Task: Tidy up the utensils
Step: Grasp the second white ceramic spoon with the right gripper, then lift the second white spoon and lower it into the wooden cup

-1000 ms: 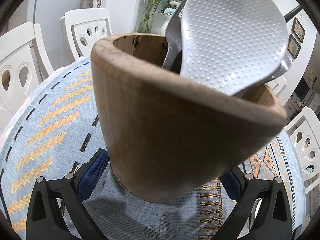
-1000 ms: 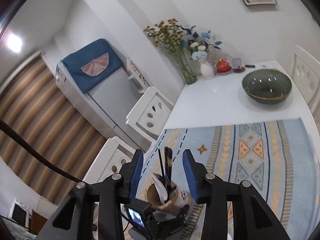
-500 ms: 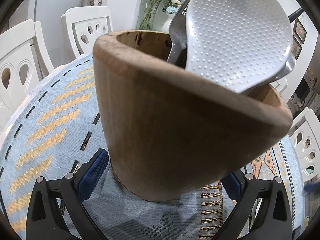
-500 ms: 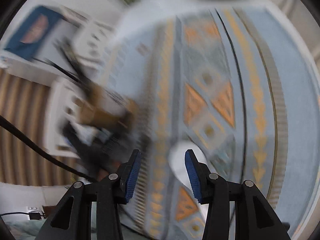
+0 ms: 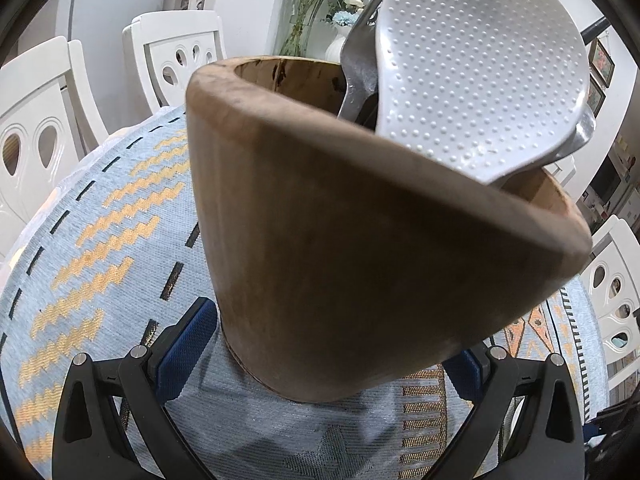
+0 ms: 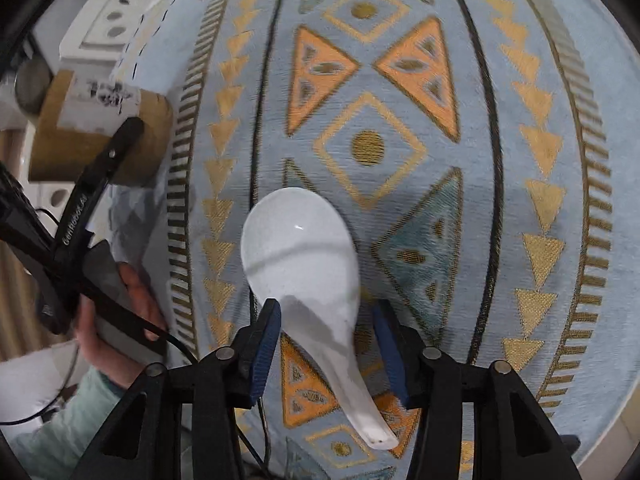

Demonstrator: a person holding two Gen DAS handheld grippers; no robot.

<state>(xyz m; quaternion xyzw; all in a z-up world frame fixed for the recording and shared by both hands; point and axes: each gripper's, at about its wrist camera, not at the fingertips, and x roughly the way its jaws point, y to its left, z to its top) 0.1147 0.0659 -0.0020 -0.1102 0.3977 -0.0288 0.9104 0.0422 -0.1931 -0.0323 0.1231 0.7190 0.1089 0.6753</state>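
Wooden holder (image 5: 360, 248), base behind gripper pads (image 5: 188, 340)

Spoon (image 6: 304, 276) on tablecloth (image 6: 520, 120); holder (image 6: 96, 136) left.

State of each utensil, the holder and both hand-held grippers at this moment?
Wooden holder: upright on the cloth, clamped between the pads.
Dotted white spoon: standing in the holder.
White soup spoon: flat on the cloth, not gripped.
Left hand-held gripper: shut on the holder.
Right hand-held gripper: open, jaws just widening around the soup spoon.

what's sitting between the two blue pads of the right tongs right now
The handle of a glossy white ceramic soup spoon, lying on the patterned blue cloth. The right tongs straddle it, open, in the right wrist view.
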